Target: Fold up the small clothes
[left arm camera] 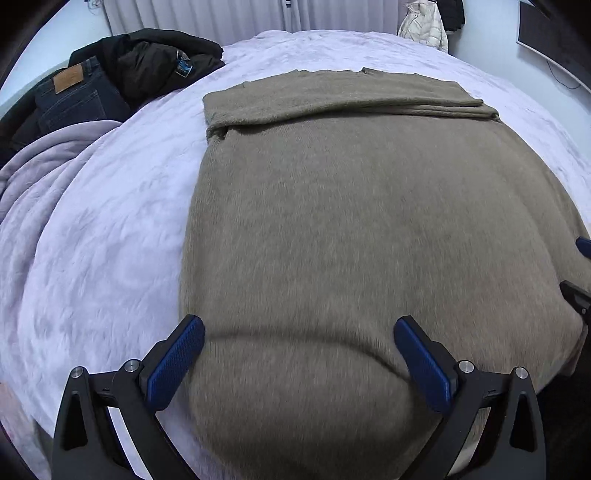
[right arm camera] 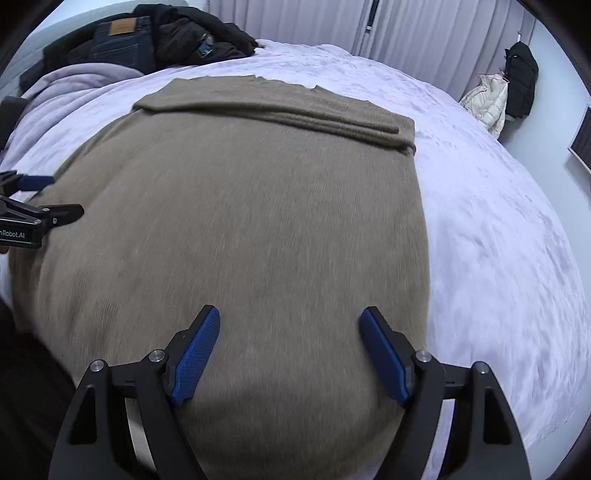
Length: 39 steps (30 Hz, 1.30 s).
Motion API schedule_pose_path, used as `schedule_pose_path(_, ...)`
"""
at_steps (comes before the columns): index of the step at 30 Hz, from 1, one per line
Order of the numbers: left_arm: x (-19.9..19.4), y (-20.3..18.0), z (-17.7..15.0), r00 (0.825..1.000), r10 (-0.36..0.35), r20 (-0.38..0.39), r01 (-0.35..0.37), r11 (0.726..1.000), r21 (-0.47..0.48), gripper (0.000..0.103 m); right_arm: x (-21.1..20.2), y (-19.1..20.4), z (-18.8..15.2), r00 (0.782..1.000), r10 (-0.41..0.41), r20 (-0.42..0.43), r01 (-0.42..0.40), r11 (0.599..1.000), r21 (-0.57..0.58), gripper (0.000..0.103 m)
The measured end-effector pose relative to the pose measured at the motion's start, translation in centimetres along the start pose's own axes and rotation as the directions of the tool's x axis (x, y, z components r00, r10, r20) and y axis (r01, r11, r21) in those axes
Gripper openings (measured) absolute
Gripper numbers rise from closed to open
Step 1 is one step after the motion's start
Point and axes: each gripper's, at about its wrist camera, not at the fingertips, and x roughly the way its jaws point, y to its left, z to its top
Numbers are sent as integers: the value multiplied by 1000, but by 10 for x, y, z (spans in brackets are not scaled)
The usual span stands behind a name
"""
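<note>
A: Starting at the far left, what do we see?

B: We see a heap of dark clothes (left arm camera: 147,62) at the bed's far left corner, with a pair of dark jeans (left arm camera: 70,92) bearing a tan patch, and a bunched lilac blanket (left arm camera: 48,162) just beside them.

A: And the bed itself?

B: The bed (left arm camera: 103,236) is covered in a pale lilac fleece. In the middle of it lies our task's thing, the olive-brown knitted sweater (left arm camera: 351,221), spread flat, with its sleeves folded across the far end in a band.

A: How do we stand with the left gripper (left arm camera: 299,332)?

B: Its jaws are spread wide above the sweater's near hem, left side; the blue pads (left arm camera: 177,365) press on nothing.

A: The right gripper (right arm camera: 290,321)?

B: It hovers over the near part of the sweater, closer to its right edge, jaws apart and holding nothing. The fabric lies beneath the gap, ungrasped.

A: Anything further right?

B: A cream puffer jacket (right arm camera: 485,99) and a black garment (right arm camera: 521,77) hang by the curtains (right arm camera: 424,33), and a dark screen (left arm camera: 554,40) sits on the wall at the right.
</note>
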Motion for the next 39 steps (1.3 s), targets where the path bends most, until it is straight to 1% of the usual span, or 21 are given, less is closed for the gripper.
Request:
schedule_pose_path(4,-17,8,-20,1000,2,14,-2,1000,16,103,-7,2,-14,1000,2,0,-2,998,-69,81)
schedule_pose_path(5,-19,9,-22,1000,-9,6,9,1000,18,103,-8,2,-18,1000,3,-4,-3,996,-86,81)
schedule_pose_path(7,-16,12,-24,999,-14,-42,15,1000,21,103,-10,5,-23,1000,-2,-5,1,992,-127,82)
schedule_pose_path(9,-26,17,-22,999,-27,-38,26,999,-21,103,-10,6,-23,1000,-6,-12,4,987,-160,82)
schedule_pose_path(10,-33,16,-21,999,-32,-15,32,999,-35,103,-13,6,-18,1000,-6,-27,2,988,-152,82)
schedule_pose_path(11,-39,13,-16,999,-38,15,38,999,-38,103,-18,4,-12,999,9,-34,-13,992,-126,82)
schedule_pose_path(12,-42,9,-9,998,-43,35,45,998,-37,103,-24,3,-4,999,46,-15,-47,995,-90,82)
schedule_pose_path(14,-37,-4,6,997,-60,40,62,998,-30,103,-32,4,16,993,112,46,-111,994,-23,83)
schedule_pose_path(15,-31,-12,12,996,-77,35,78,997,-25,103,-31,8,26,988,141,60,-140,990,-9,83)
schedule_pose_path(16,-23,-21,16,996,-83,21,83,996,-18,103,-25,16,36,984,165,59,-164,986,-20,83)
schedule_pose_path(17,-14,-28,17,998,-61,1,61,998,-5,103,-17,23,42,986,160,45,-159,987,-39,83)
schedule_pose_path(18,-8,-38,13,1000,-9,-24,9,1000,16,103,-4,33,47,992,128,9,-127,990,-64,83)
schedule_pose_path(19,-3,-42,9,999,24,-34,-23,999,24,103,9,41,49,995,92,-39,-95,992,-86,83)
schedule_pose_path(20,-6,-42,5,999,34,-16,-34,999,10,103,16,46,47,995,76,-57,-81,992,-96,83)
schedule_pose_path(21,-10,-41,1,999,37,-13,-37,999,-4,103,14,46,43,997,74,-28,-76,993,-94,83)
schedule_pose_path(22,-12,-40,-3,999,41,-20,-41,999,-10,103,10,45,37,997,78,-1,-78,993,-87,83)
schedule_pose_path(26,-17,-40,-18,998,59,-12,-59,998,6,103,0,34,12,994,112,10,-111,991,-72,83)
schedule_pose_path(30,-21,-34,-29,999,49,-6,-49,999,-4,103,-6,27,-11,994,103,31,-97,983,-154,83)
schedule_pose_path(35,-23,-28,-36,999,44,-1,-44,999,7,103,-12,22,-34,995,91,46,-81,978,-192,83)
schedule_pose_path(37,-29,-28,-45,999,37,-9,-37,999,12,103,-14,23,-42,996,71,45,-60,975,-215,83)
schedule_pose_path(39,-29,-27,-55,998,60,-31,-58,997,45,103,-18,25,-49,998,49,36,-39,969,-244,83)
